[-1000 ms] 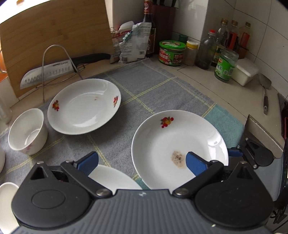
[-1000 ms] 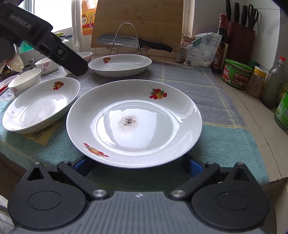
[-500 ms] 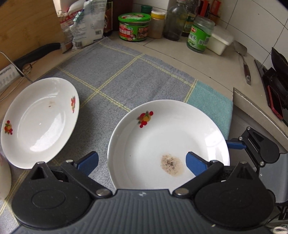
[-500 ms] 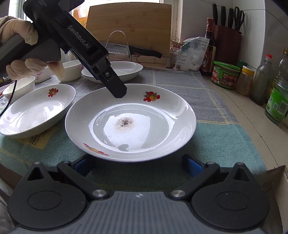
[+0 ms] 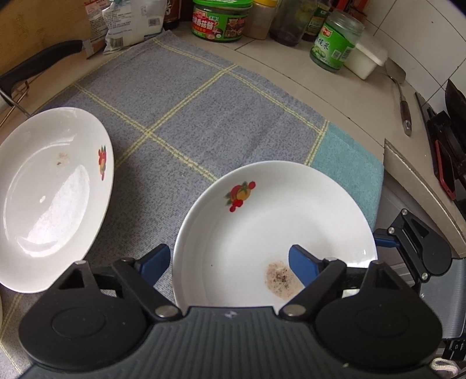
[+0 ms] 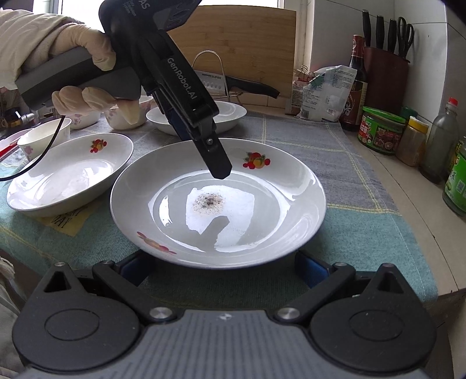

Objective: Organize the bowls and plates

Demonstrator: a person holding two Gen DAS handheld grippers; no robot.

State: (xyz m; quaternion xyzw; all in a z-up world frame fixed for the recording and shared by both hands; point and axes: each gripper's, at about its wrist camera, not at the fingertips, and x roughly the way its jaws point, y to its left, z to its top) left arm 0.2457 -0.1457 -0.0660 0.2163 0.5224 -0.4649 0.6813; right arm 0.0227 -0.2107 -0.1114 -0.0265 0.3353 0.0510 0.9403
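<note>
A white plate with fruit decals and a dark stain (image 5: 262, 221) (image 6: 218, 204) lies on the checked cloth (image 5: 204, 96). My left gripper (image 5: 227, 262) points steeply down at its edge. One blue pad (image 5: 154, 262) is outside the rim, the other (image 5: 300, 262) is over the plate's inside. The jaws are closing and neither pad touches the rim. In the right wrist view its black finger (image 6: 218, 163) hangs just above the plate. My right gripper (image 6: 224, 266) stands open and low at the plate's near rim, gripping nothing.
A second decal plate (image 5: 52, 198) (image 6: 230, 112) lies farther back, a third (image 6: 67, 175) to the left. Small bowls (image 6: 43, 137) stand behind a gloved hand (image 6: 87, 58). Jars and bottles (image 5: 221, 20), a knife (image 6: 250, 87), a spatula (image 5: 403, 110) and the counter edge (image 5: 422, 180) border the cloth.
My left gripper has swung right and down over the stained plate, tilting more steeply, and its jaws have narrowed. The right gripper and the plates have stayed put.
</note>
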